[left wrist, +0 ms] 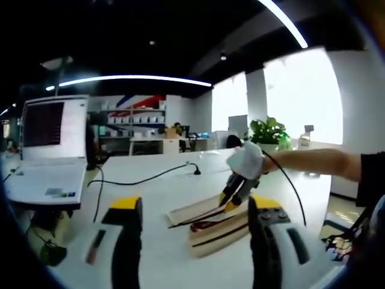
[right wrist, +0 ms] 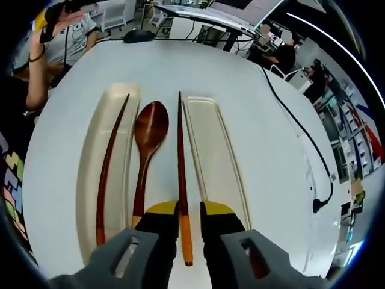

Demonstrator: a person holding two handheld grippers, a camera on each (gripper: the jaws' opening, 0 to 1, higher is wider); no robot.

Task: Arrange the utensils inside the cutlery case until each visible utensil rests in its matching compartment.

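- Currently the right gripper [right wrist: 183,218] pinches one chopstick [right wrist: 180,162], its long axis parallel to the case tray [right wrist: 96,156] beside the spoon [right wrist: 148,135].
- Left gripper [left wrist: 194,232] hangs wide open, well back.

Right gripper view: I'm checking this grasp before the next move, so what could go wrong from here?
1. The right gripper pinches one chopstick near its orange end, so the long free tip may swing or slip.
2. That tip lies close beside the wooden spoon and could knock it.
3. The other chopstick lies slanted in the left tray and may be nudged off.
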